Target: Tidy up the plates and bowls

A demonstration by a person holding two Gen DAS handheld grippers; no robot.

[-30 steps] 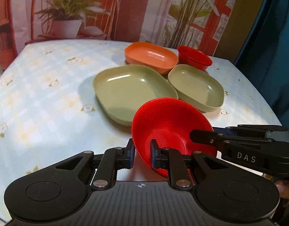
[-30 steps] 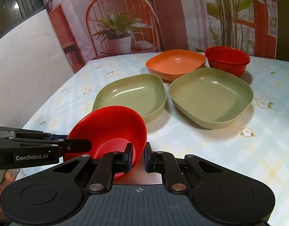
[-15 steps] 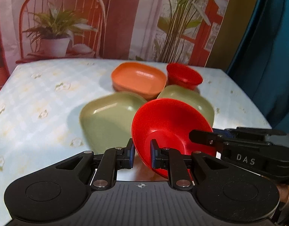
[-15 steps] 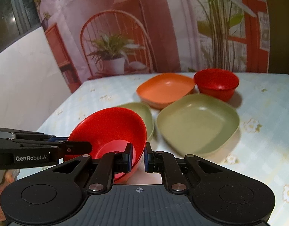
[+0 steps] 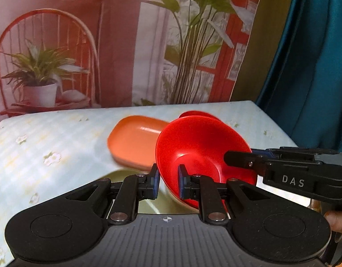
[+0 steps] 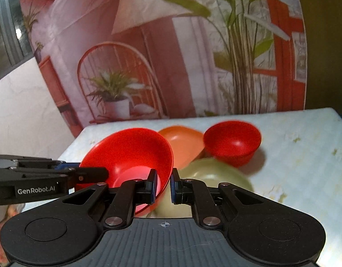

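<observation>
Carrying is the step: left gripper and right gripper, each nearly closed, pinch opposite rims of the red bowl aloft. Next, nest it in the second red bowl, far right.

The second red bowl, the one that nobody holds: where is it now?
In the right wrist view the free red bowl stands on the table at the far right of the dishes, beside the orange plate and behind a green plate.

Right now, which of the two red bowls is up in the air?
The nearer red bowl: the left gripper and right gripper each pinch its rim, and it hangs tilted. The other red bowl sits on the table beside the orange plate.
</observation>
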